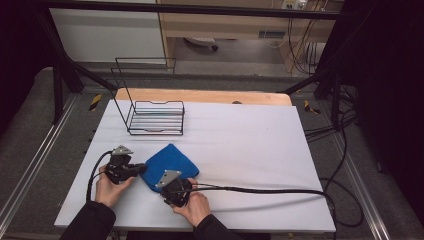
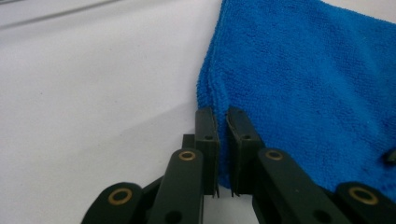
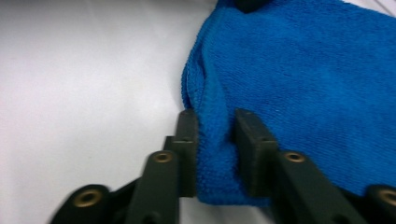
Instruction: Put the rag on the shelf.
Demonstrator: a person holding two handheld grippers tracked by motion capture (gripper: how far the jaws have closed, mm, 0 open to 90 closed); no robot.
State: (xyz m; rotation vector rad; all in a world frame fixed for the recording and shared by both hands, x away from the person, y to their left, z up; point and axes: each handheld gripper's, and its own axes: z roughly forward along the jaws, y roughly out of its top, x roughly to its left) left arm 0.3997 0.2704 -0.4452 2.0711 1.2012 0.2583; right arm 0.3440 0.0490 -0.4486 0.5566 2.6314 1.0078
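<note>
White table is bearing your blue cloth: right gripper is pinching its thick edge; left gripper, at nine o'clock, seems nearly closed, perhaps on a thin fold.

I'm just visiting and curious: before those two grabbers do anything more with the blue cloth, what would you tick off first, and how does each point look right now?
1. Right gripper has cloth between its jaws: ok; a thick fold of the blue cloth sits between them.
2. Left gripper has hold of the cloth: cannot tell; its jaws stand nearly together at the cloth's edge, with nothing clearly between them.
3. Cloth lies flat on the white table: ok in the high view.
4. Wire rack stands apart from the cloth: ok.
5. Cable from the right gripper lies off the cloth: ok; it runs away to the right.
</note>
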